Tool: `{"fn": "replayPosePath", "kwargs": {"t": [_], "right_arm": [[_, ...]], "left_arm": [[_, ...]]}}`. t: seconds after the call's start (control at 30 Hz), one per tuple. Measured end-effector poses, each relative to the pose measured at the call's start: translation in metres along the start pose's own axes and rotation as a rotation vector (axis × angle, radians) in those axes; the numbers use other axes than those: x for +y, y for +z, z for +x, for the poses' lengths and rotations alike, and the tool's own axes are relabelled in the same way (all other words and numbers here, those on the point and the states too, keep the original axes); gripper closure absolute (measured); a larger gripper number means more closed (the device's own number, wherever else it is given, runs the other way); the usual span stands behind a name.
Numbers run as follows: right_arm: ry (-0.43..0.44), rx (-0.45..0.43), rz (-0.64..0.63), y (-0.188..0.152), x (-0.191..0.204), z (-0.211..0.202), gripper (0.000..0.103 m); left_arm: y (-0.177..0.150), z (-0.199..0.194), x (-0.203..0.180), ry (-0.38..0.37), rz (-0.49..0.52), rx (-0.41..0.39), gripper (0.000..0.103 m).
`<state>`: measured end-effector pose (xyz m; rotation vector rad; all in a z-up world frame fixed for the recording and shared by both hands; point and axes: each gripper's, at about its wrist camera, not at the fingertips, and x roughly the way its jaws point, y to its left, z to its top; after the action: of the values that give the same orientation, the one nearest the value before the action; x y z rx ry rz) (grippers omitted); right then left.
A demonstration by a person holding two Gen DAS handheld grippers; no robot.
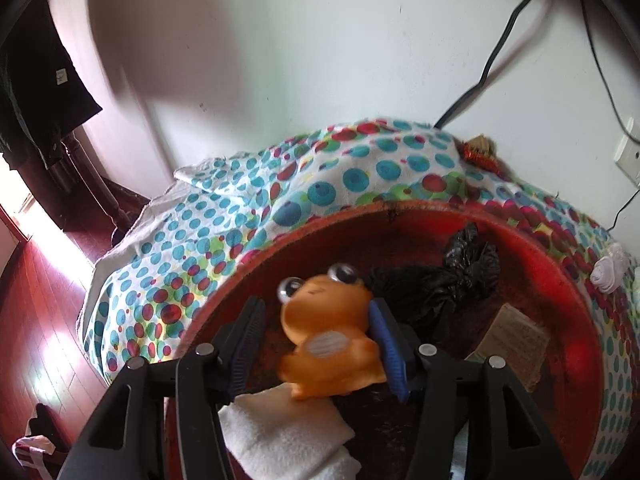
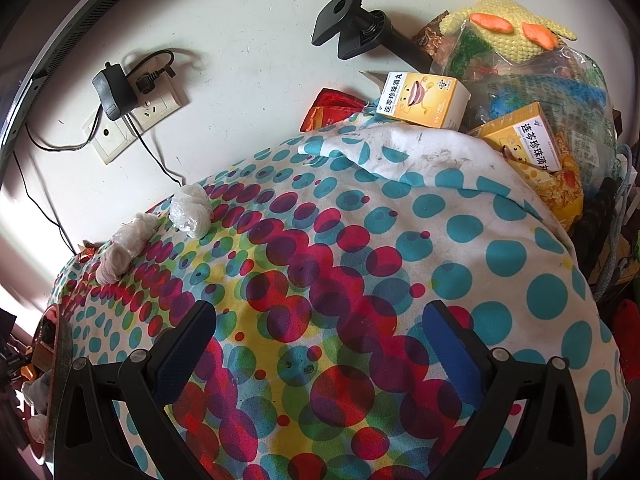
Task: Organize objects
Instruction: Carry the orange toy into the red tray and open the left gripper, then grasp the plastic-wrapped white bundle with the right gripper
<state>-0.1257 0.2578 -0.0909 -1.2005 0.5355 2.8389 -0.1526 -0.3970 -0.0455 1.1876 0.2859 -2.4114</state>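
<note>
Hovering over the red basin (image 1: 520,240), your left gripper (image 1: 320,340) is framing an orange frog toy (image 1: 332,336) between its fingers: the blue pad on one side is touching the toy's flank, while a gap is showing on the other side, so I cannot tell whether you are pinching it or letting it go. Judging by the position, you are setting it among things already gathered in the basin: a folded white cloth (image 1: 288,436) just under the toy, a crumpled black bag (image 1: 452,276) behind it, and a tan card (image 1: 516,340) beside that.

Your right gripper (image 2: 320,352) is waiting spread wide and empty over the dotted cloth (image 2: 400,248) that is covering the surface. Near the wall, crumpled white wrappers (image 2: 191,210) are sitting loose, and yellow medicine boxes (image 2: 424,100) are leaning against a packed plastic bag (image 2: 560,92). A charger (image 2: 114,92) is occupying the wall socket.
</note>
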Motion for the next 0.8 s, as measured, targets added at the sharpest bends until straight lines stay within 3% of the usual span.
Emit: {"fn": "replayPosePath", "kwargs": {"t": [0.07,0.2,0.37,0.57,0.63,0.8], "right_arm": [[-0.001,0.000,0.000,0.000,0.000,0.000,0.000],[0.001,0.004,-0.003,0.000,0.000,0.001,0.000],[-0.023,0.008,-0.012,0.001,0.002,0.003,0.000],[-0.138,0.032,-0.084,0.000,0.015,0.008,0.000],[-0.142,0.025,-0.132,0.000,0.030,0.008,0.000],[-0.126,-0.005,-0.294,0.012,0.093,0.017,0.000]], "left_arm": [[0.001,-0.019,0.003,-0.037,-0.014,-0.053,0.048],[-0.009,-0.092,0.004,-0.084,-0.001,-0.234,0.046],[-0.069,-0.169,-0.013,-0.103,0.063,-0.351,0.039],[-0.171,-0.198,-0.040,-0.238,0.084,-0.327,0.039],[-0.199,-0.201,-0.049,-0.284,0.103,-0.315,0.039],[-0.231,-0.192,-0.057,-0.341,0.101,-0.318,0.039]]}}
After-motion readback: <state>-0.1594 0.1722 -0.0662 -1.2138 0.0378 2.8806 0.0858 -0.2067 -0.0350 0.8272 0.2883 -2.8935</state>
